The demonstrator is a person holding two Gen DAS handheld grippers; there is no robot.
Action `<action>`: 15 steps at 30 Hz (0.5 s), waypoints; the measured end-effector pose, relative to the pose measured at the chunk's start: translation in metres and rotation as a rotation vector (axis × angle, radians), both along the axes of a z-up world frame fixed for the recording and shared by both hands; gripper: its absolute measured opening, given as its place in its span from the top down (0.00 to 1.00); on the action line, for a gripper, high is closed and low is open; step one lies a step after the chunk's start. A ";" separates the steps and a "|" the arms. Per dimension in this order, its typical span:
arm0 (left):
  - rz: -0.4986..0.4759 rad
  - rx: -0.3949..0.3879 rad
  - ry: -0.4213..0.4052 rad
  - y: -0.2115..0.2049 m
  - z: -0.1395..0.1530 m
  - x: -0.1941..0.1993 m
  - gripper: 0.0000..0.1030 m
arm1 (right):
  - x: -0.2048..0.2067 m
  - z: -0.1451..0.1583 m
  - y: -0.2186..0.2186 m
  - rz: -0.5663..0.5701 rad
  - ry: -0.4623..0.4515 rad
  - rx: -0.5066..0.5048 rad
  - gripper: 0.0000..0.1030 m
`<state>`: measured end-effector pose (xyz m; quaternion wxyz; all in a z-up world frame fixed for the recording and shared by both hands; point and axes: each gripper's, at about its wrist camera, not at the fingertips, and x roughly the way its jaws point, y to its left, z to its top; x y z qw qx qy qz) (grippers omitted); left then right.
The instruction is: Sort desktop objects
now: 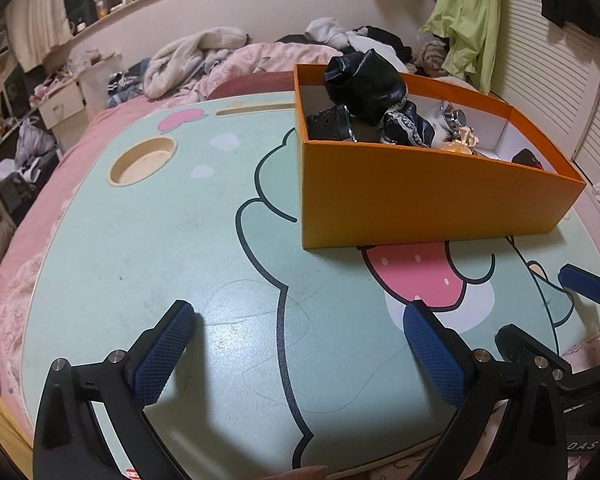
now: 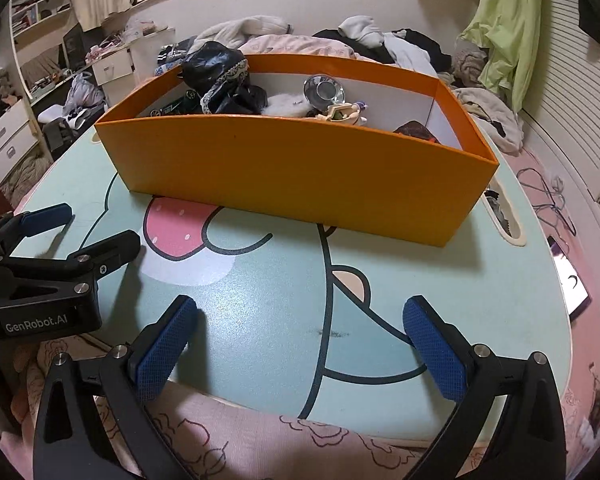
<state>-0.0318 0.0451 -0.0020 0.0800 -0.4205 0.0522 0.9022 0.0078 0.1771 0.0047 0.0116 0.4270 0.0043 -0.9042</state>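
Note:
An orange box [image 1: 420,196] stands on a mint cartoon lap table [image 1: 188,248]. It holds a black crumpled bag [image 1: 364,84], a dark small box [image 1: 332,122], a shiny metal piece [image 1: 454,116], a cream figure [image 1: 462,142] and a dark item at the right end. In the right wrist view the box [image 2: 300,172] sits ahead with the same contents. My left gripper [image 1: 300,352] is open and empty over the table's near part. My right gripper [image 2: 300,348] is open and empty at the table's front edge; it also shows in the left wrist view [image 1: 540,304]. The left gripper also shows in the right wrist view [image 2: 84,228].
The table lies on a pink bed [image 1: 40,248] with piled clothes [image 1: 204,56] behind. The table has a round cup recess [image 1: 144,162] and a slot [image 2: 504,216]. A phone [image 2: 568,280] and a cable [image 2: 548,196] lie on the bed to the right.

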 end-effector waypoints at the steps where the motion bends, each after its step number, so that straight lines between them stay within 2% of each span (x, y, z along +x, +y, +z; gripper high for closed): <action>1: 0.000 -0.001 0.000 0.000 0.000 0.000 0.00 | 0.000 0.000 0.000 0.000 0.000 0.000 0.01; 15: 0.000 0.000 0.000 -0.001 -0.001 0.000 0.00 | 0.001 -0.001 0.003 -0.001 0.001 -0.002 0.01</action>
